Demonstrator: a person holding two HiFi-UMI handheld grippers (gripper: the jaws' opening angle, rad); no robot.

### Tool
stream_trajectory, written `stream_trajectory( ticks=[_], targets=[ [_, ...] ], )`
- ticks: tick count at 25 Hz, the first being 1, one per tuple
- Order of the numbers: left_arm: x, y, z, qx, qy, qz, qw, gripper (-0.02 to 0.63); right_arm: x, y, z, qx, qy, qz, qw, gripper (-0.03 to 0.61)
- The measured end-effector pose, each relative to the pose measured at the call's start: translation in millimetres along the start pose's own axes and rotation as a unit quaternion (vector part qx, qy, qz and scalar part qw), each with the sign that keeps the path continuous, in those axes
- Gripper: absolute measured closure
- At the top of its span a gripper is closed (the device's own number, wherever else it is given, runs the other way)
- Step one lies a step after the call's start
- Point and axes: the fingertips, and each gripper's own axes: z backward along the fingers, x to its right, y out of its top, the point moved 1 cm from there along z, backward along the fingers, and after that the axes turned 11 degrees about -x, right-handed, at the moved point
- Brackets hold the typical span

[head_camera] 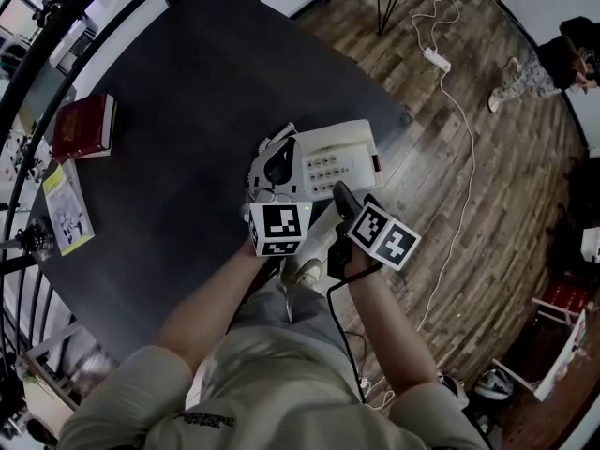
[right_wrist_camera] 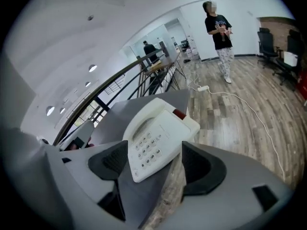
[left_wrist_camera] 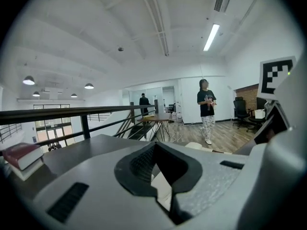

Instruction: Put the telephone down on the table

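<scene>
- Head view: the white push-button desk telephone (head_camera: pixel 319 160) is at the near edge of the dark grey tabletop (head_camera: pixel 187 111). Its right end is at that edge or just over it, and I cannot tell whether it already rests there. Your left claw (head_camera: pixel 266 189) is at its near left corner, and your right claw (head_camera: pixel 343 197) is just beside its near side. A dark red hardback book (head_camera: pixel 84 125) and a pale thin booklet (head_camera: pixel 67 206) lie well apart from it, at the far left.
- Left gripper view: the left claw (left_wrist_camera: pixel 156 169) is narrow. Its dark pads are nearly together on a white piece (left_wrist_camera: pixel 162 188), which I judge to be part of the telephone. Lower it level, let the whole base touch, and only then open.
- Right gripper view: the right claw (right_wrist_camera: pixel 156 164) is wide and holds nothing. The telephone (right_wrist_camera: pixel 160 140) lies beyond it, with one corner past the edge of the tabletop (right_wrist_camera: pixel 117 123) and over the wooden floor (right_wrist_camera: pixel 240 123). I would set it further in, because so near the edge it could tip off.
- Writing: the keys (right_wrist_camera: pixel 148 150) carry digits that are too small to read with certainty, and no brand name shows. The marker cubes (head_camera: pixel 278 228) bear only black-and-white squares. The book's title is not readable.
</scene>
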Motion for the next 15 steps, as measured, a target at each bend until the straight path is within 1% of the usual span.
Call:
stream_trajectory(
  ticks=[1, 3, 4, 5, 6, 8, 11, 13, 15],
  targets=[
    [1, 5, 4, 0.003, 0.000, -0.001, 1.0000, 0.611, -4, 4, 9, 0.011, 0.002, 0.014, 1.000, 0.222],
    [1, 19, 13, 0.009, 0.000, 0.001, 1.0000, 0.611, -15, 17, 32, 0.046, 0.001, 0.060, 0.997, 0.233],
    [1, 28, 20, 0.013, 0.001, 0.003, 0.9999, 0.611, -22, 25, 46, 0.071, -0.001, 0.088, 0.994, 0.269],
    [1, 39, 27, 0.017, 0.003, 0.005, 0.9998, 0.611, -29, 33, 61, 0.099, -0.006, 0.119, 0.988, 0.331],
    [1, 49, 35, 0.023, 0.003, 0.006, 0.9997, 0.611, -36, 41, 75, 0.127, -0.011, 0.149, 0.981, 0.365],
    [2, 68, 49, 0.040, 0.002, 0.002, 0.9992, 0.611, -49, 54, 104, 0.176, -0.020, 0.195, 0.965, 0.392],
    [7, 94, 69, 0.068, 0.001, -0.020, 0.9975, 0.611, -66, 69, 145, 0.239, -0.026, 0.235, 0.942, 0.424],
    [12, 111, 83, 0.082, -0.007, -0.024, 0.9963, 0.611, -79, 77, 174, 0.282, -0.031, 0.264, 0.922, 0.435],
    [17, 128, 97, 0.096, -0.019, -0.020, 0.9950, 0.611, -92, 83, 202, 0.323, -0.037, 0.292, 0.899, 0.444]
  ],
)
